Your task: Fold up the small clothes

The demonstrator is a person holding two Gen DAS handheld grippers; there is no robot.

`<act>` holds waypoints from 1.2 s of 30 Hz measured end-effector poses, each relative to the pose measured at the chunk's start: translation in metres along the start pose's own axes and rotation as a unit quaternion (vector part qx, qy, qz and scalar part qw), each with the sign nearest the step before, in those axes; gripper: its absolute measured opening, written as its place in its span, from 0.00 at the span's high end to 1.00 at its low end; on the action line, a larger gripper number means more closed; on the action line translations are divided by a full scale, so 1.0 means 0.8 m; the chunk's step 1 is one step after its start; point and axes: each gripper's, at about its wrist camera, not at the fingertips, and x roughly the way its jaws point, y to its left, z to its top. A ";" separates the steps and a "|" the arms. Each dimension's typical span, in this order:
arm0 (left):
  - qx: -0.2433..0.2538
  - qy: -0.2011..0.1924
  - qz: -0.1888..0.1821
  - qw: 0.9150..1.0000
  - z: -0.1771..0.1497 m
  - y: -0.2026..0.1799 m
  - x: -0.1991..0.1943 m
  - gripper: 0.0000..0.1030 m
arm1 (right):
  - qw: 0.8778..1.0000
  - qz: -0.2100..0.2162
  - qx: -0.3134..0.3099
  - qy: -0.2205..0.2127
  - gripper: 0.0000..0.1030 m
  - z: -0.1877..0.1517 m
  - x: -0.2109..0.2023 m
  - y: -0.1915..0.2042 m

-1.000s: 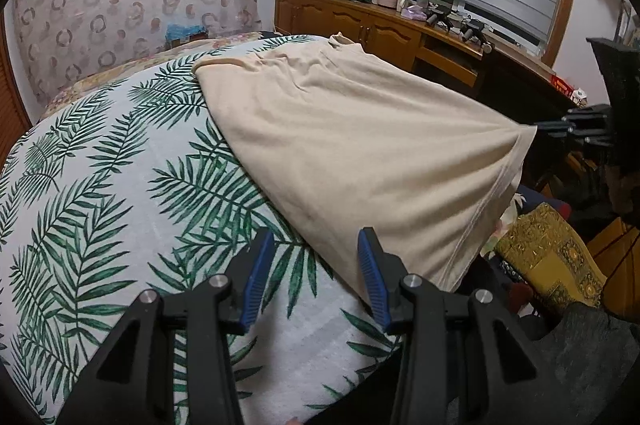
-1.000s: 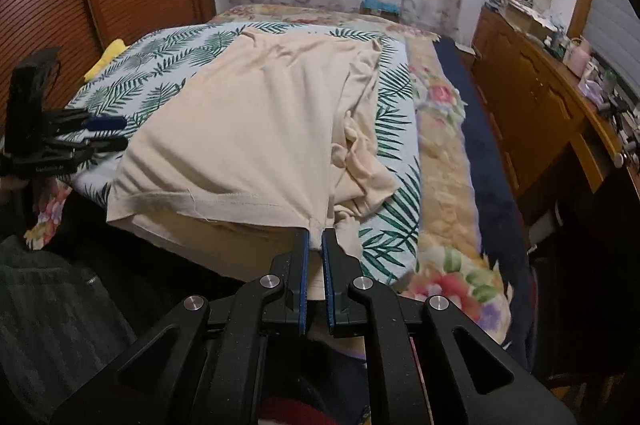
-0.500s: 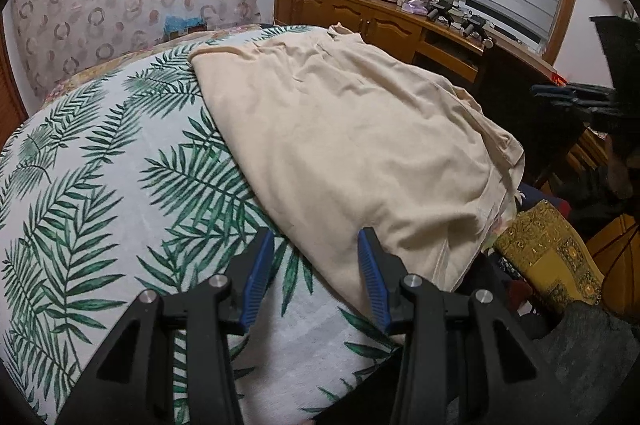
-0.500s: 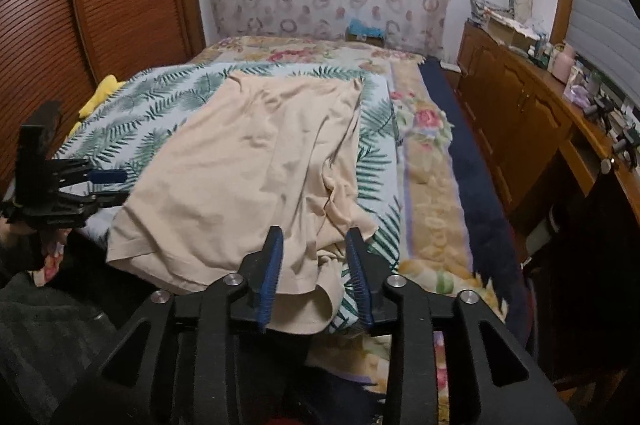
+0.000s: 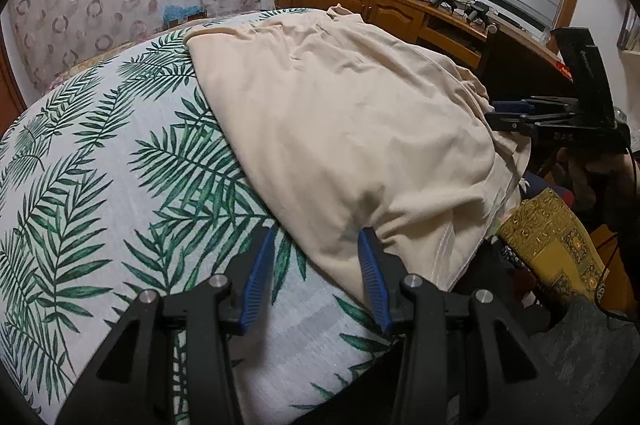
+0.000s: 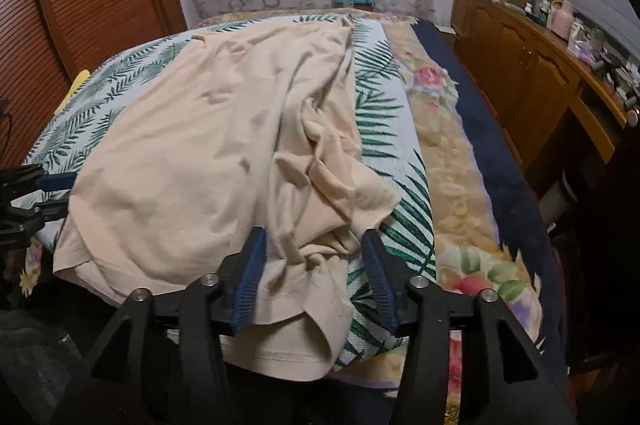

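Observation:
A beige T-shirt (image 5: 344,113) lies spread on the leaf-print sheet (image 5: 100,185) of the bed, its hem hanging over the near edge. It also shows in the right wrist view (image 6: 200,153), with its right side bunched into folds. My left gripper (image 5: 316,245) is open, its jaws astride the shirt's near left corner. My right gripper (image 6: 312,241) is open, its jaws either side of the bunched right hem. Each gripper shows in the other's view: the right one (image 5: 520,117) and the left one (image 6: 44,185).
A wooden cabinet (image 6: 532,65) with clutter on top runs along the right of the bed. A floral blanket (image 6: 448,161) covers the bed's right side. A slatted wooden door (image 6: 80,5) stands to the left. A yellow patterned cloth (image 5: 556,249) lies below the bed edge.
My right gripper has opened and let go of the shirt's hem, which dropped onto the bed edge. Both grippers moved in closer to the shirt.

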 end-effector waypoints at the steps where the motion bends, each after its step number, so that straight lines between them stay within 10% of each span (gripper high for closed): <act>1: 0.001 0.000 0.002 1.000 0.000 -0.001 0.000 0.59 | 1.000 0.005 0.003 0.003 0.47 -0.003 0.001 -0.002; 11: 0.002 0.003 -0.015 1.000 -0.005 -0.008 -0.004 0.59 | 0.999 0.033 -0.014 0.017 0.46 -0.013 -0.001 0.008; 18: 0.003 0.007 -0.064 0.998 -0.008 -0.016 -0.005 0.59 | 0.998 0.052 -0.027 0.016 0.78 -0.011 -0.002 0.014; 23: 0.001 0.012 -0.071 0.997 -0.006 -0.012 -0.003 0.95 | 0.997 0.073 -0.018 0.006 0.96 -0.011 -0.005 0.005; 36: -0.013 -0.095 -0.071 0.993 0.060 0.024 -0.072 1.00 | 0.985 0.115 0.030 -0.125 0.97 0.049 -0.076 -0.013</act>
